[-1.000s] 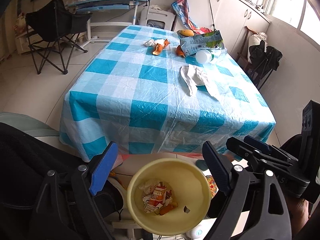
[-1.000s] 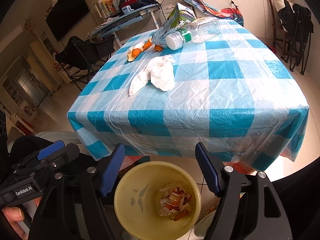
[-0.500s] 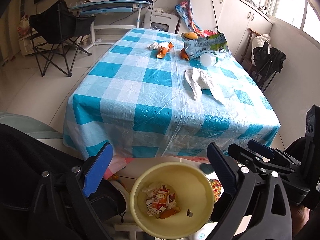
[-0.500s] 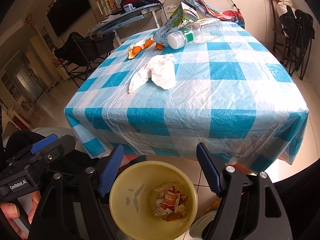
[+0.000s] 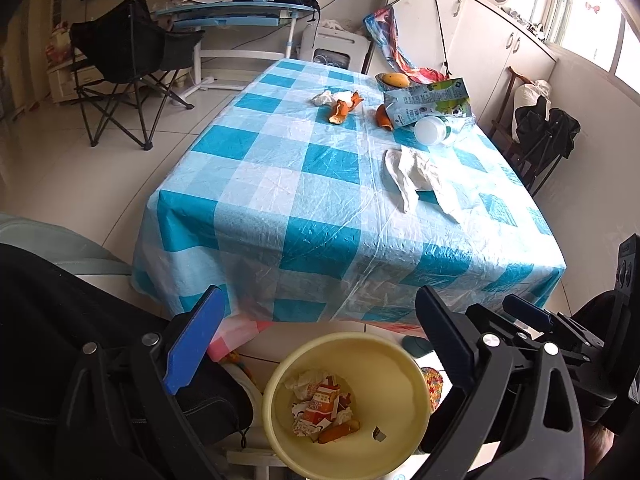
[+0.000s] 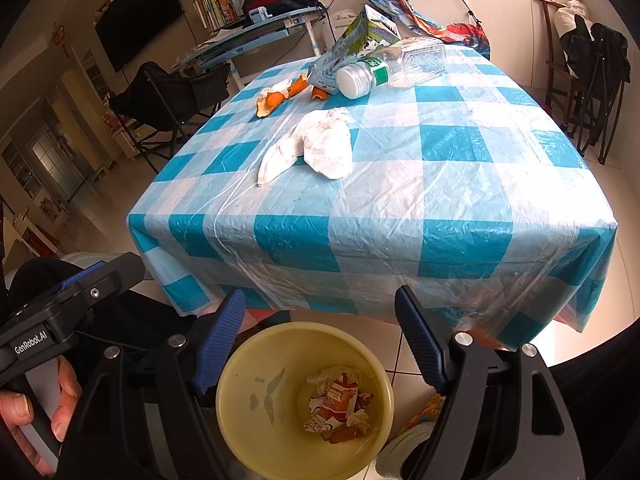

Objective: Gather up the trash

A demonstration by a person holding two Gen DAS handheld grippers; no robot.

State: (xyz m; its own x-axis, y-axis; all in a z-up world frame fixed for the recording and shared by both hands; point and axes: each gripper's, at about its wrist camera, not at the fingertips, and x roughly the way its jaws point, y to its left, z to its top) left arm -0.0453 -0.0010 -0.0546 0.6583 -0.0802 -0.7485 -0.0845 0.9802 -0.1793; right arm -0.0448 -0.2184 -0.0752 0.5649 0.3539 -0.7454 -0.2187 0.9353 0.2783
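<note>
Both grippers hover over a yellow bin point(image 5: 400, 400) point(image 6: 260, 392) on the floor at the table's near edge. It holds crumpled wrappers and an orange scrap point(image 5: 320, 404) point(image 6: 340, 400). My left gripper point(image 5: 318, 296) is open wide with nothing between its fingers. My right gripper point(image 6: 320, 294) is also open and empty. On the blue-checked table point(image 5: 280, 184) point(image 6: 440, 200) lie a crumpled white tissue point(image 5: 416, 176) point(image 6: 320, 144), orange peel point(image 5: 342, 110) point(image 6: 276, 98), a milk carton point(image 5: 424, 100) point(image 6: 352, 48) and a plastic bottle point(image 5: 432, 130) point(image 6: 384, 72).
A black folding chair point(image 5: 128, 52) and a desk with a backpack point(image 5: 240, 12) stand beyond the table on the left. A dark chair with a bag point(image 5: 540, 128) is at the right wall. A person's hand point(image 6: 24, 408) grips the left gripper's handle.
The left gripper's jaws have spread a little wider. Both grippers stay in the same place above the bin.
</note>
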